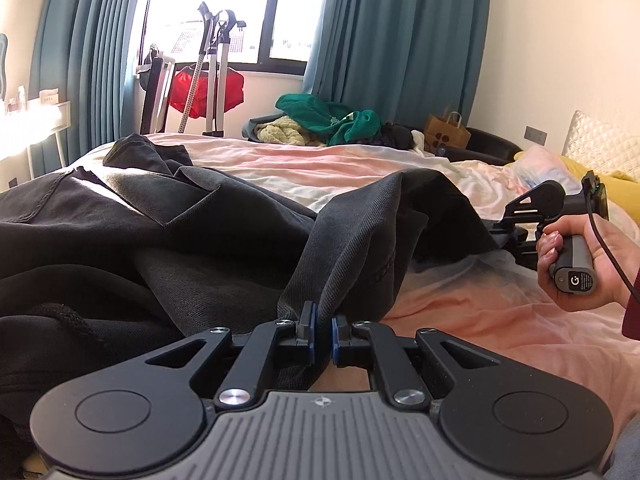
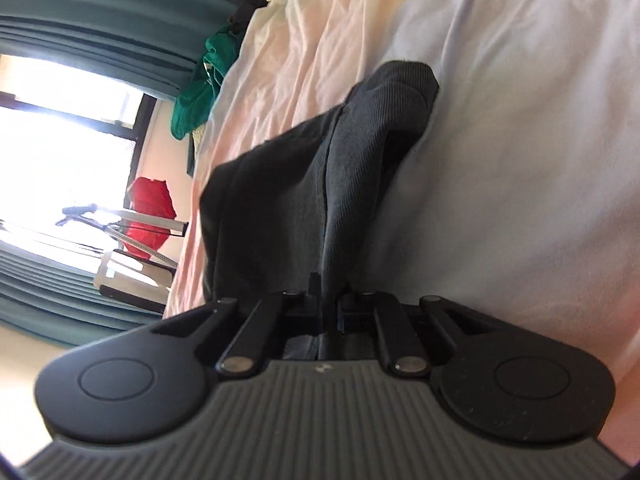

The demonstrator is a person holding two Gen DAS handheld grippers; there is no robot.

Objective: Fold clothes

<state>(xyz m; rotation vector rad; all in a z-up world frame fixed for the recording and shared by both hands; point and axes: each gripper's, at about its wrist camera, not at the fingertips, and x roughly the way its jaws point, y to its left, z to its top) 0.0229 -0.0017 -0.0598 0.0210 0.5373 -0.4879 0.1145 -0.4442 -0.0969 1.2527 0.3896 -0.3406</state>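
A dark grey garment (image 1: 168,216) lies crumpled across the pink and white bed sheet (image 1: 460,304), filling the left and middle of the left wrist view. My left gripper (image 1: 323,332) is shut on a fold of its hem, the cloth pinched between the blue pads. In that same view a hand (image 1: 600,264) at the right edge holds the right gripper, whose fingers are hidden behind the cloth. The right wrist view is rolled sideways. There my right gripper (image 2: 329,300) is shut on another edge of the dark grey garment (image 2: 320,168), which stretches away over the sheet.
A pile of green and cream clothes (image 1: 324,120) sits beyond the far side of the bed, beside a brown paper bag (image 1: 446,132). A red garment (image 1: 208,88) hangs on a rack by the window. Teal curtains (image 1: 400,40) frame the window. Pillows (image 1: 600,148) lie far right.
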